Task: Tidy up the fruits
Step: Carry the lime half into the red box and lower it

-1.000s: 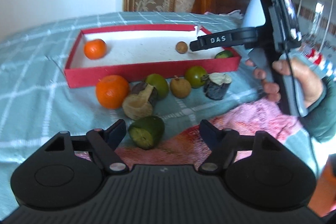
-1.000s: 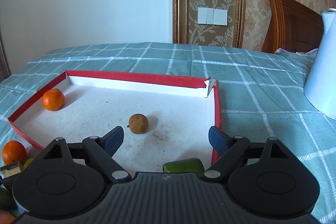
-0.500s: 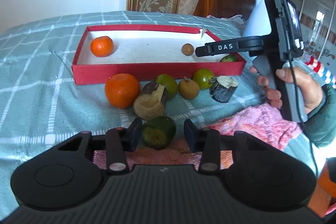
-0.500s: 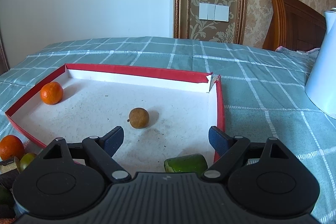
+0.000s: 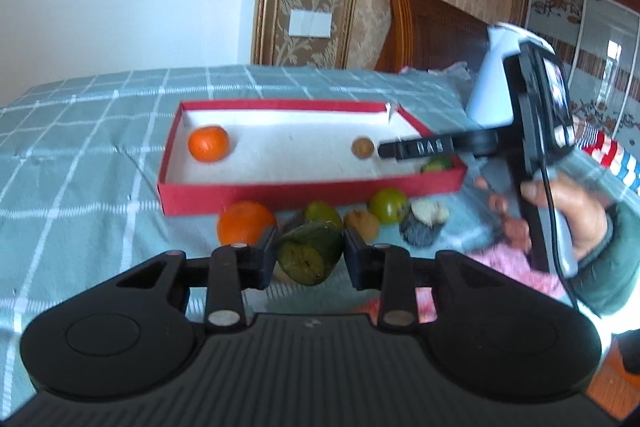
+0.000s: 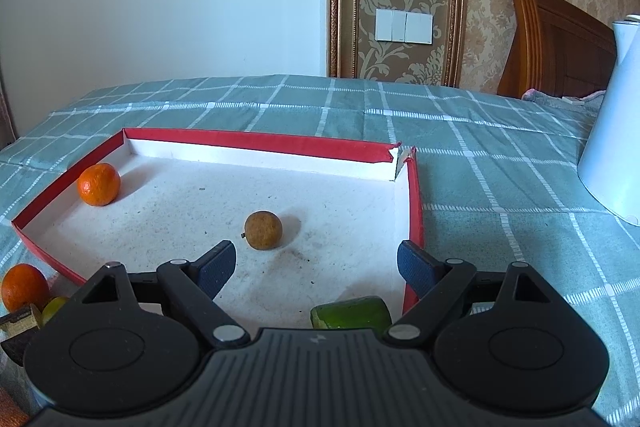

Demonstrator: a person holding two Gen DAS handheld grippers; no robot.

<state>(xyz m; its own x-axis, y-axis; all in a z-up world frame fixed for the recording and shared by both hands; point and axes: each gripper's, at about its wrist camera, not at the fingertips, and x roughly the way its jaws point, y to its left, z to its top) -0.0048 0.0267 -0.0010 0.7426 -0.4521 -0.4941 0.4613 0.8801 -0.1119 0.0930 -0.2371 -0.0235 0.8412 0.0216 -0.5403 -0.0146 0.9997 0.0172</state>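
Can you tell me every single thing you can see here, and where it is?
Shallow red cardboard tray: one, white inside, on the bed.
Round orange tangerines: two; one in the tray, one in front.
Small brown round fruits: two; one in the tray, one in front.
Cut green fruit pieces: two; one in the tray's near right corner, one held.
Round green fruits: two, in front of the tray.
Dark cut chunk: one, pale-topped, in front.
Checked teal bedcover: one.
White jug: one, right.
Left gripper: fingers shut on green piece.
Right gripper: open, over tray.
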